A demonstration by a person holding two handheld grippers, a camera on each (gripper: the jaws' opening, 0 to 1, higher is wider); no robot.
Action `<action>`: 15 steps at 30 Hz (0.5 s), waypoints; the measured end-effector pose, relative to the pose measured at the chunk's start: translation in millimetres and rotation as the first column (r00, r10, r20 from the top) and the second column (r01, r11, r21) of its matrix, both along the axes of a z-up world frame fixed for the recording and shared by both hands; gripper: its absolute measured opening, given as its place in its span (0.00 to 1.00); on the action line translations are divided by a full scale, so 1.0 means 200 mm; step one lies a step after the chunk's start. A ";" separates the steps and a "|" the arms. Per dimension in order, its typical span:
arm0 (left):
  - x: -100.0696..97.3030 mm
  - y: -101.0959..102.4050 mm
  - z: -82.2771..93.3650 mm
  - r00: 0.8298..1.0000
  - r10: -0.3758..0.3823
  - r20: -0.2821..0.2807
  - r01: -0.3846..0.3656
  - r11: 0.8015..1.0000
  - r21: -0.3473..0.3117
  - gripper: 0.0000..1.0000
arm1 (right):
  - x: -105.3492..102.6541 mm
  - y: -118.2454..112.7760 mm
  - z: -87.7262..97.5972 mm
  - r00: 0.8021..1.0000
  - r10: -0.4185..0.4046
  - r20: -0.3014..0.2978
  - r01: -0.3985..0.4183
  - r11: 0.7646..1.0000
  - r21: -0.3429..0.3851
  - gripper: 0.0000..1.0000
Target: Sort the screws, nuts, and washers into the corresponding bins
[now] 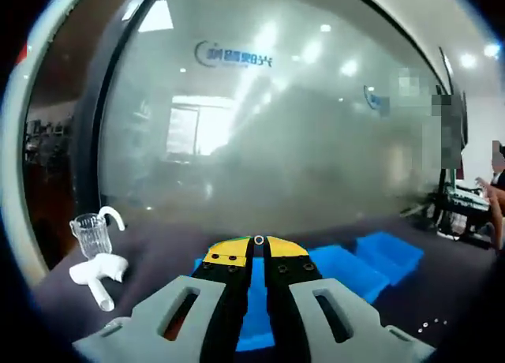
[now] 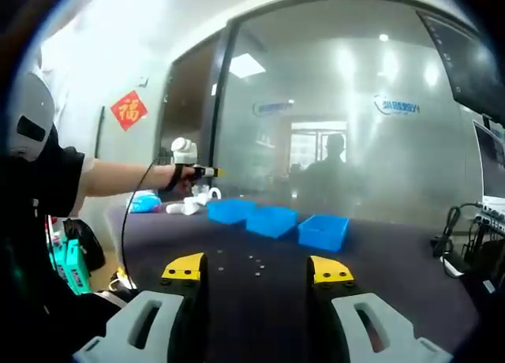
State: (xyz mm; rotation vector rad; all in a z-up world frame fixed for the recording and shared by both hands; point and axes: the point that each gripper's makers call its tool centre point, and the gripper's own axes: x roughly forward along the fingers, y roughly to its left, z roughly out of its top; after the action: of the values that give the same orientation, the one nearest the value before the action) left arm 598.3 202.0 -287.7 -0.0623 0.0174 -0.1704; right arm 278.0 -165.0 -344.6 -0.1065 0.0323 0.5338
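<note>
**Left jaws shut over the bins, right jaws spread above the loose hardware**

Your main risk is losing whatever sits at the left tips. The left gripper (image 1: 258,245) has its jaws pressed together, and a small ring-shaped glint shows right at the tip; I cannot tell whether it is a washer or a nut, or part of the tool. If you are carrying a piece, opening at this height lets it bounce out of a bin or land in the wrong one. The three blue bins (image 2: 272,218) stand close side by side, so a small aiming error crosses a wall.

The second risk is on the right: the scattered small parts (image 2: 254,262) on the dark table (image 2: 394,276) lie close together, and a wide-open approach may scatter them or catch two at once.

Your left arm (image 2: 126,176) is stretched out level, its gripper held over the far end of the bin row, near a clear measuring cup (image 1: 92,235) and a white fitting (image 1: 99,272). Your right gripper (image 2: 256,275) hovers, empty, short of the parts.
</note>
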 end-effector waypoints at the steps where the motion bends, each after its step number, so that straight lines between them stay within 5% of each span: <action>1: 0.02 0.01 0.00 1.000 0.004 -0.006 -0.004 1.000 0.003 0.03 | 0.00 0.00 0.00 1.000 0.000 0.001 0.000 1.000 0.000 0.46; 15: 0.03 -0.03 -0.09 0.999 0.013 -0.045 -0.012 1.000 0.016 0.03 | -0.02 0.01 0.00 1.000 0.001 -0.001 -0.001 1.000 0.003 0.45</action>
State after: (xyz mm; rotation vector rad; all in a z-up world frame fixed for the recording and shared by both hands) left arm 605.3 197.0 -305.1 -0.0510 0.0633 -0.1564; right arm 274.7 -162.8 -344.8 -0.1038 0.0327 0.5344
